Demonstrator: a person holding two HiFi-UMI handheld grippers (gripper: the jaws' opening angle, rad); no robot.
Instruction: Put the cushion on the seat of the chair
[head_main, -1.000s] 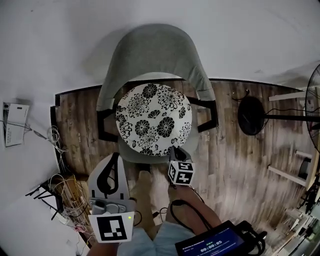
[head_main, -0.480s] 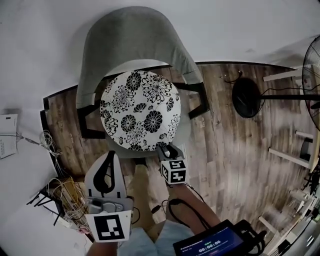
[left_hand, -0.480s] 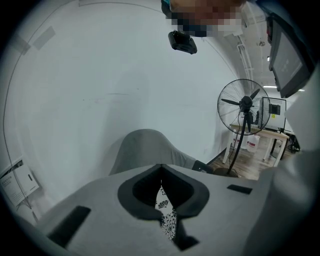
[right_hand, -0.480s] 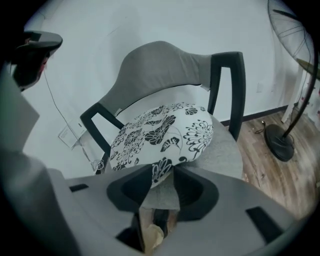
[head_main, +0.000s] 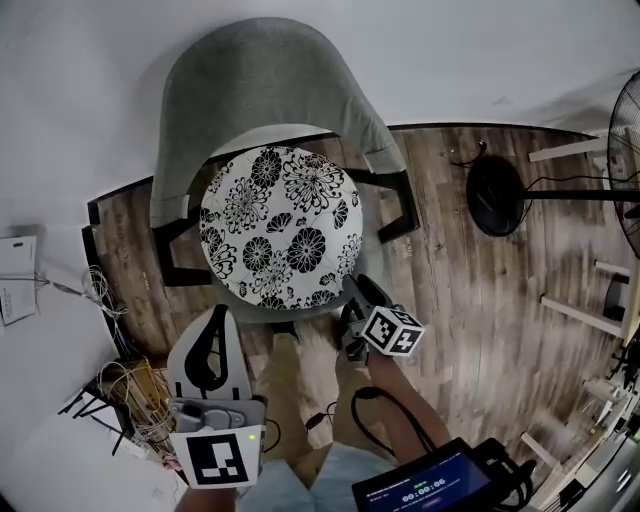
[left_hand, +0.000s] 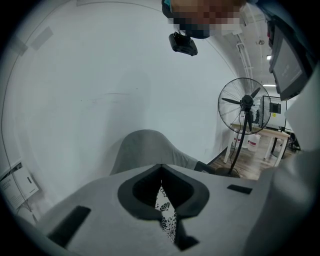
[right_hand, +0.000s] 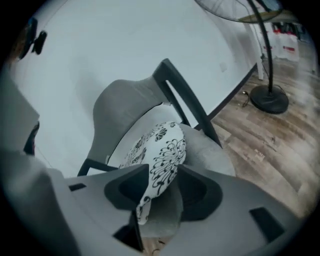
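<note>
A round cushion (head_main: 280, 225) with black flowers on white lies flat on the seat of the grey chair (head_main: 265, 80). My right gripper (head_main: 358, 288) is at the cushion's near right edge. Its jaws have just been opening and now stand wide. In the right gripper view the cushion's rim (right_hand: 160, 145) shows in the gap of the right gripper (right_hand: 162, 170), and the pads do not press on it. My left gripper (head_main: 218, 312) hangs in front of the seat, short of the cushion, its tips together and nothing between them. In the left gripper view, that gripper (left_hand: 161, 166) shows a sliver of cushion (left_hand: 165, 210) through its slit.
A pedestal fan's round base (head_main: 500, 195) stands on the wood floor right of the chair. Loose cables (head_main: 125, 390) lie at the lower left. A screen (head_main: 430, 485) and the person's legs (head_main: 300, 380) are at the bottom. White bars (head_main: 580, 315) lie at the far right.
The right gripper's jaws opened off the cushion's edge; it rolled and drew back to the right. The cushion stays on the seat. The left gripper has hardly moved.
</note>
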